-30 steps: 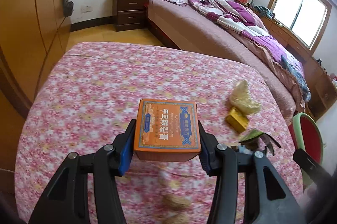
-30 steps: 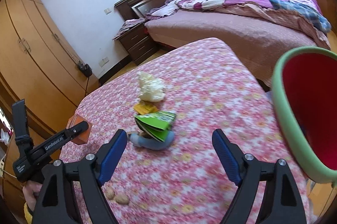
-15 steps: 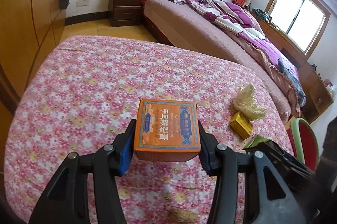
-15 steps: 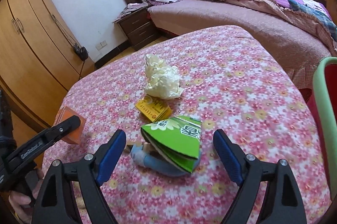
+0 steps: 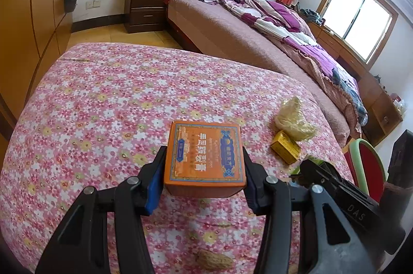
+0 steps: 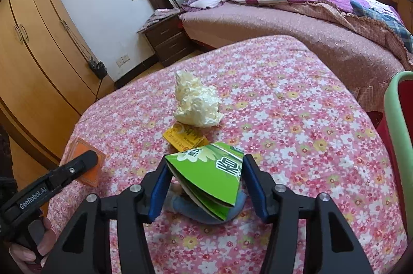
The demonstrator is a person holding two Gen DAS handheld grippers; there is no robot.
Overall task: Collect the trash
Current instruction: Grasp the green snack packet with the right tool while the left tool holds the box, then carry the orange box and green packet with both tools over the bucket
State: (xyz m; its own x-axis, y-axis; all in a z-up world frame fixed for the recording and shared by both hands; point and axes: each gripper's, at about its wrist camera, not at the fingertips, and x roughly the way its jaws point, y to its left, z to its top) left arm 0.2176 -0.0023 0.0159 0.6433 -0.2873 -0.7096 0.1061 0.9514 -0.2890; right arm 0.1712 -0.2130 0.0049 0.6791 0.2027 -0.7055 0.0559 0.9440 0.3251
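Since the earlier frames the right gripper has come forward over the green carton, and its jaws have just been closing; the blue pads now sit against the carton's two sides, gripping it. The left gripper stays clamped on the orange box, held above the flowered tablecloth.

The carton is flattened and folded, so I judge a firm squeeze low on its body is needed before lifting, or it may slip or buckle. A bluish object lies under it; lift straight up to leave that behind.

Beyond lie a yellow packet and crumpled paper. The red bin stands at the table's right edge; what it holds cannot be seen.
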